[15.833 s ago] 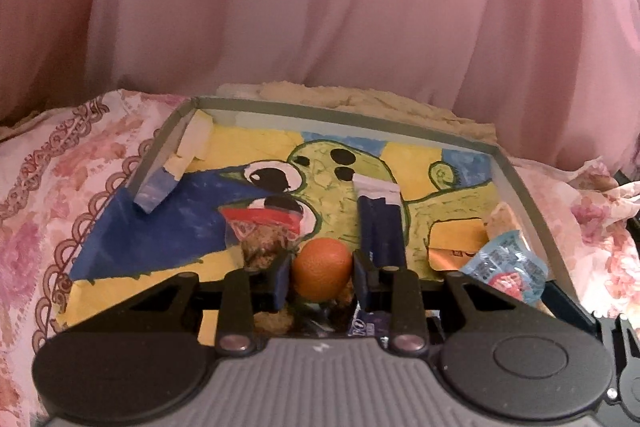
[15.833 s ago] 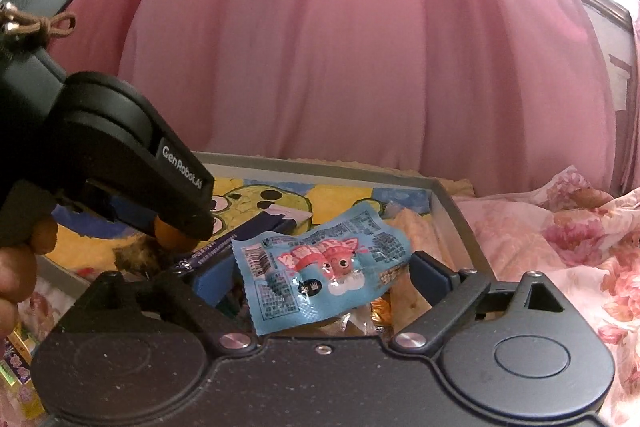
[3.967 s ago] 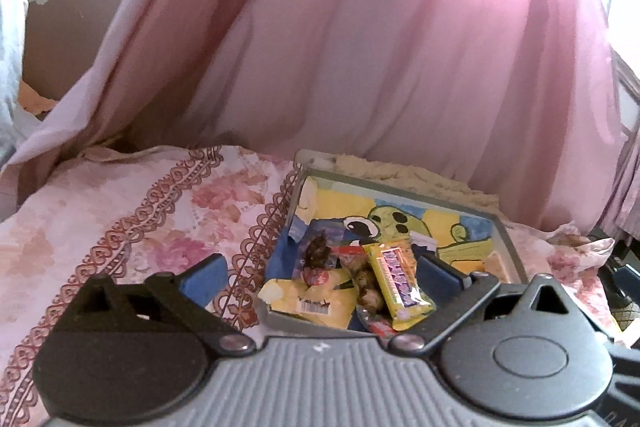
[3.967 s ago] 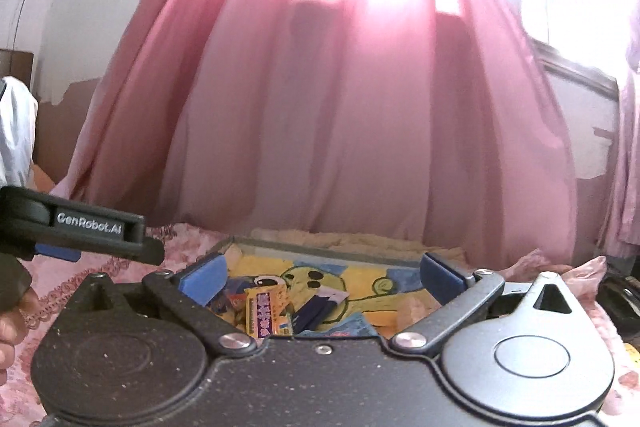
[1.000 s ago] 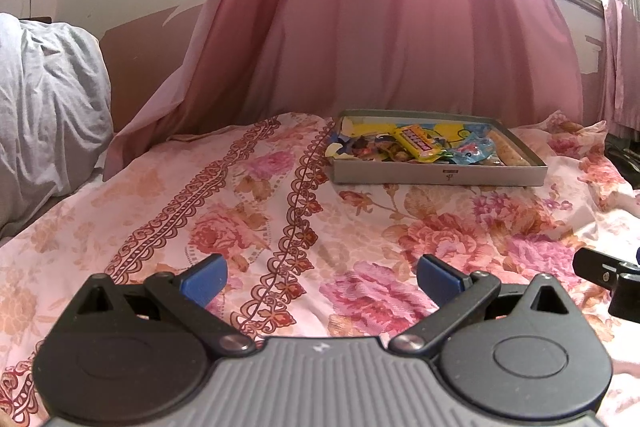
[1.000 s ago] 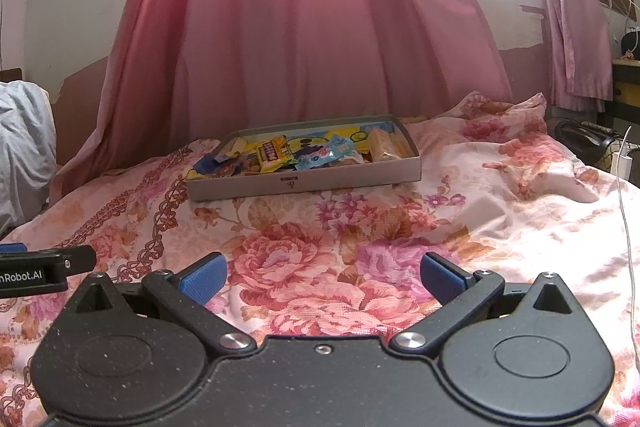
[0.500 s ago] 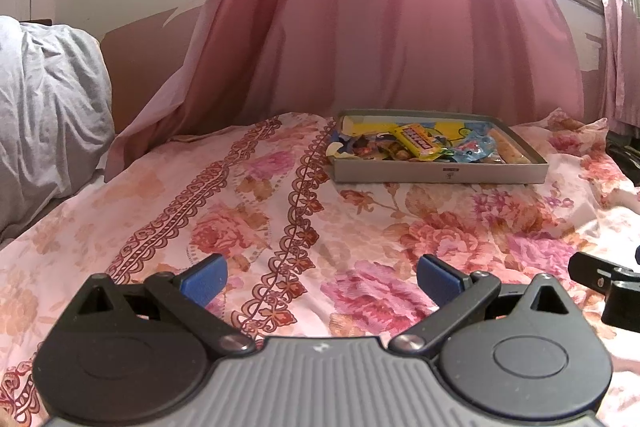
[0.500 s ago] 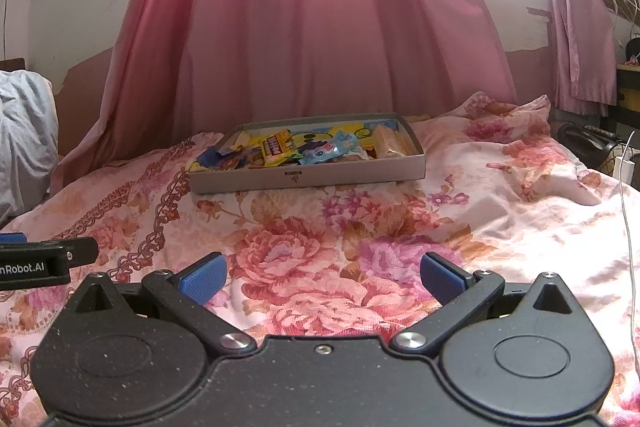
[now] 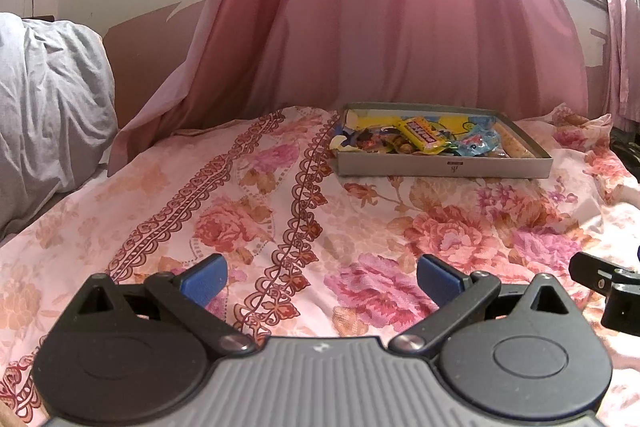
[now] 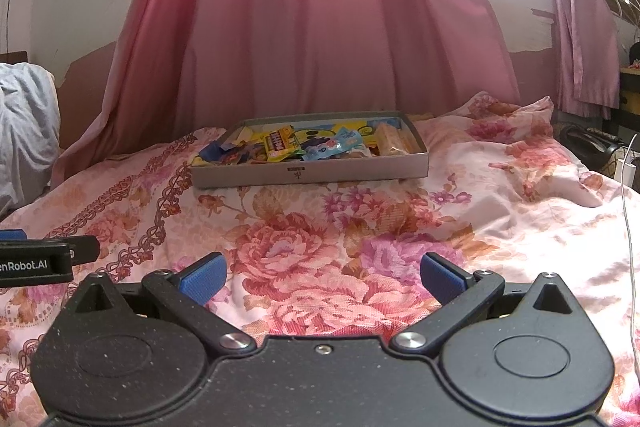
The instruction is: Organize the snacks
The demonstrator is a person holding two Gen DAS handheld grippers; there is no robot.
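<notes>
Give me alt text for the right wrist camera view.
A shallow grey box full of snack packets sits on a floral bedspread before a pink curtain. In the foreground the right gripper hangs open and empty, jaws wide apart.

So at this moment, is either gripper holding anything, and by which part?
Nothing is held. The left gripper and right gripper are both open and empty above the bedspread; the snacks lie in the tray.

A floral bedspread (image 10: pixel 320 227) lies before pink curtains (image 10: pixel 320 27), with perhaps a grey pillow (image 9: pixel 48 99) at left
</notes>
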